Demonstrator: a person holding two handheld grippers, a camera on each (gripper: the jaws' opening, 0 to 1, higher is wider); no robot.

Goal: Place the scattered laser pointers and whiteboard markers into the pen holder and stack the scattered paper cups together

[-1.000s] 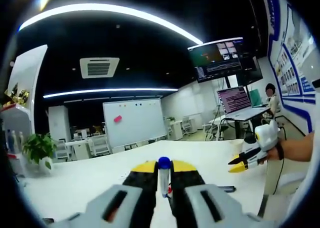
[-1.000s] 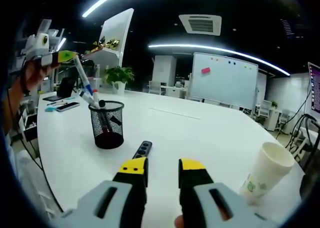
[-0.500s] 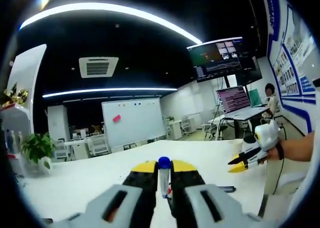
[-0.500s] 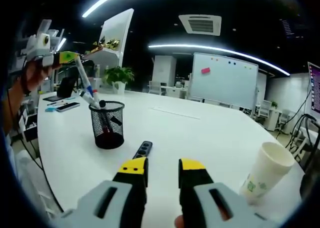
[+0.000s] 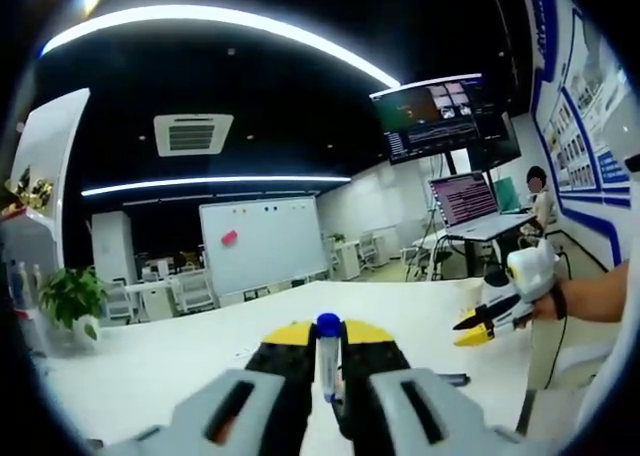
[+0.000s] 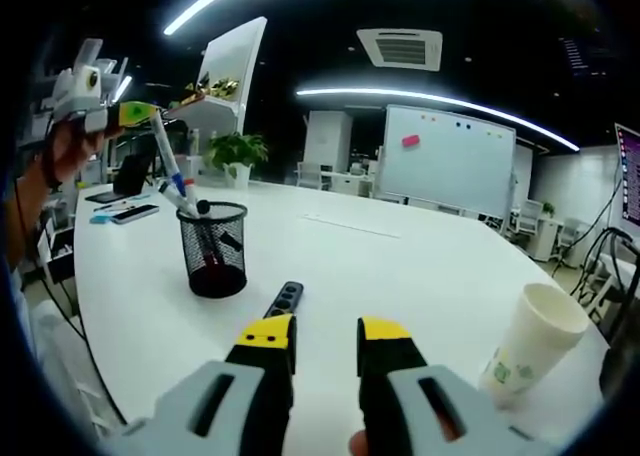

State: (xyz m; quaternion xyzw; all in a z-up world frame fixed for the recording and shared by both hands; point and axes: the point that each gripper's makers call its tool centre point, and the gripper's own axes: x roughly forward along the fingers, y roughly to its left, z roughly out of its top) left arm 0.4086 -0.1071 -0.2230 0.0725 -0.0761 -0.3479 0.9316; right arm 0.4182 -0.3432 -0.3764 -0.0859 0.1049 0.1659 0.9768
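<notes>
Your left hand-held gripper is closed on a blue-capped whiteboard marker, held steeply, its lower end just above the mesh pen holder on the counter. Your right hand-held gripper is open and holds nothing.

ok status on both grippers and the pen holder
Left gripper shut on blue-capped marker, above pen holder. Right gripper open, empty. Black pointer, paper cup left.
</notes>
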